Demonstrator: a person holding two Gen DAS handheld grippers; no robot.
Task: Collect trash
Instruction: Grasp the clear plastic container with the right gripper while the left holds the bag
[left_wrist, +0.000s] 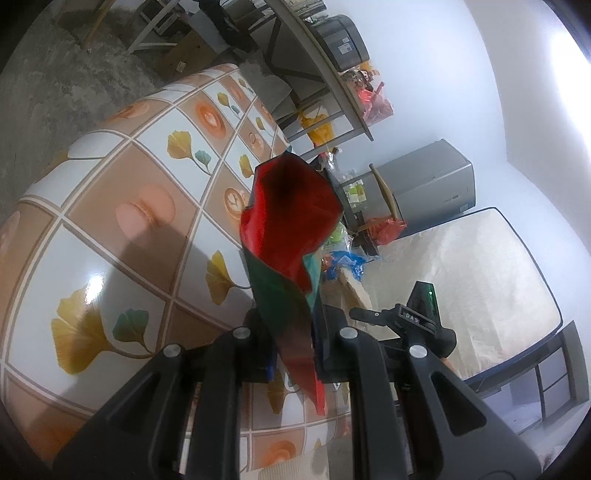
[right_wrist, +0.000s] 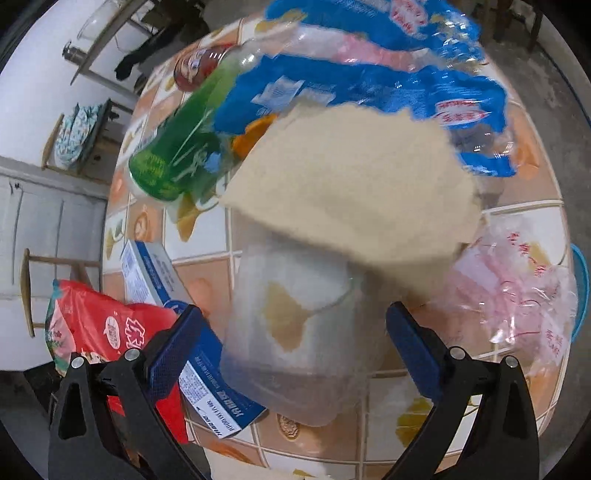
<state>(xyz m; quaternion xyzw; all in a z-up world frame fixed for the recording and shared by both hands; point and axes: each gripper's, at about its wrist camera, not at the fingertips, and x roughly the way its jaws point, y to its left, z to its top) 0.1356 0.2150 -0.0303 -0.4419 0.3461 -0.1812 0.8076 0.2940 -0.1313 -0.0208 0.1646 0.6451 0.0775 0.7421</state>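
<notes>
**Trash on a tiled bench**

A bench (right_wrist: 207, 240) covered in a leaf-and-coffee patterned cloth holds the litter. The left tool (left_wrist: 295, 354) is clamped on a red and green wrapper (left_wrist: 291, 229), held up above the cloth. The right tool (right_wrist: 295, 347) stands wide open, empty, over a clear plastic container (right_wrist: 295, 332). Beside it lie a torn piece of cardboard (right_wrist: 354, 184), a green bottle (right_wrist: 181, 147), a blue plastic bag (right_wrist: 388, 81), a blue-and-white box (right_wrist: 155, 273) and a red packet (right_wrist: 96, 325).

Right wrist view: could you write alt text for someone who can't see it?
The right gripper, jaws wide open, hangs over a clear plastic container on a patterned table. Around it lie torn cardboard, a green bottle, blue wrappers and a red bag.
</notes>
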